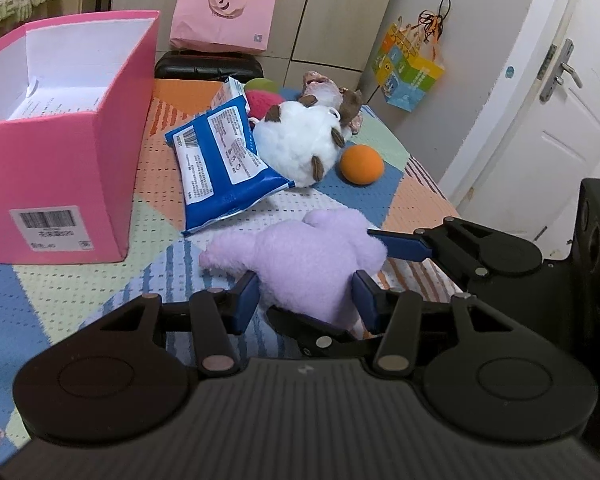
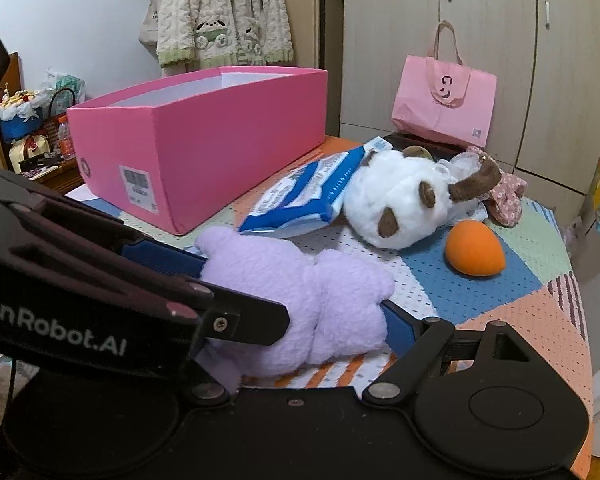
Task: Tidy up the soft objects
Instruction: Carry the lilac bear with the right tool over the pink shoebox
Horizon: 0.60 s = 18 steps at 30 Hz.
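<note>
A purple plush toy [image 1: 312, 256] [image 2: 300, 280] lies on the patterned table cover in front of an open pink box [image 1: 60, 160] [image 2: 204, 152]. My left gripper [image 1: 305, 302] [image 2: 240, 292] is shut on the toy's near end, with both blue pads sunk into the fur. My right gripper [image 2: 308, 332] [image 1: 326, 276] straddles the toy crosswise. One of its blue fingers [image 2: 400, 324] presses the toy's side, and the other is hidden behind the left gripper. Further back lie a white and brown plush [image 1: 300, 140] [image 2: 396, 204] and an orange ball [image 1: 361, 163] [image 2: 474, 252].
A blue and white packet [image 1: 220, 160] [image 2: 312, 200] leans on the white plush. A red and green ball [image 1: 264, 98] and pink floral fabric [image 2: 504, 196] lie behind. A pink bag [image 1: 224, 12] stands at the back. The table's edge runs along the right, near a white door.
</note>
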### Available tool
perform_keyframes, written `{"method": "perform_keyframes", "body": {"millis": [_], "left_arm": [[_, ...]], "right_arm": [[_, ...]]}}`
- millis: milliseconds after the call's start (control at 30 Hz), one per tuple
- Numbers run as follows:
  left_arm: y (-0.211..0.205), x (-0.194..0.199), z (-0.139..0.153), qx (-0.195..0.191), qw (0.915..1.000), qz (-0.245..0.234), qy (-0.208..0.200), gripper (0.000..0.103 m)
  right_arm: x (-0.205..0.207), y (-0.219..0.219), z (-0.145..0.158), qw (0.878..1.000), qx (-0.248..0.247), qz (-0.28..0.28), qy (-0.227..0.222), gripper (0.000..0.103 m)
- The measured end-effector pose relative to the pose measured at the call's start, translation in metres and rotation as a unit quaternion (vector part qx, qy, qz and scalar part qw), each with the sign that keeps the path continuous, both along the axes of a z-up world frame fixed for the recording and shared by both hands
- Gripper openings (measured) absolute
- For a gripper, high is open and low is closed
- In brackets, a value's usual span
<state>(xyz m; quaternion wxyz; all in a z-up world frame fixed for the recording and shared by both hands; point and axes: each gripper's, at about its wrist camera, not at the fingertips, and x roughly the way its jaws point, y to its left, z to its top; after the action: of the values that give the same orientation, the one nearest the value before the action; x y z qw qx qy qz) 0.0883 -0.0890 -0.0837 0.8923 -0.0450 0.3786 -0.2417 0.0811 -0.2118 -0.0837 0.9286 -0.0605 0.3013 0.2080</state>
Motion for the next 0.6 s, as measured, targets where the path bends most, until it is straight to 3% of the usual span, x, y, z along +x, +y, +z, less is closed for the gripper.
{"method": "perform_keyframes", "body": {"millis": [133,300,600], "left_arm": [[0.008,-0.011,0.014,0.000,0.9999,-0.010,-0.003,0.049],[0.016,-0.027,0.037,0.005,0.9993,-0.020,-0.030,0.049],[0.049,-0.043,0.066,-0.018,0.9994,-0.028,-0.008,0.049]], "right_arm": [[-0.010,0.007,0.012,1.000,-0.002,-0.008,0.006,0.089],[-0.017,0.007,0.030,0.999,0.043,-0.020,0.019,0.089],[-0.032,0.026,0.060,0.999,0.044,0.010,0.030,0.089]]}}
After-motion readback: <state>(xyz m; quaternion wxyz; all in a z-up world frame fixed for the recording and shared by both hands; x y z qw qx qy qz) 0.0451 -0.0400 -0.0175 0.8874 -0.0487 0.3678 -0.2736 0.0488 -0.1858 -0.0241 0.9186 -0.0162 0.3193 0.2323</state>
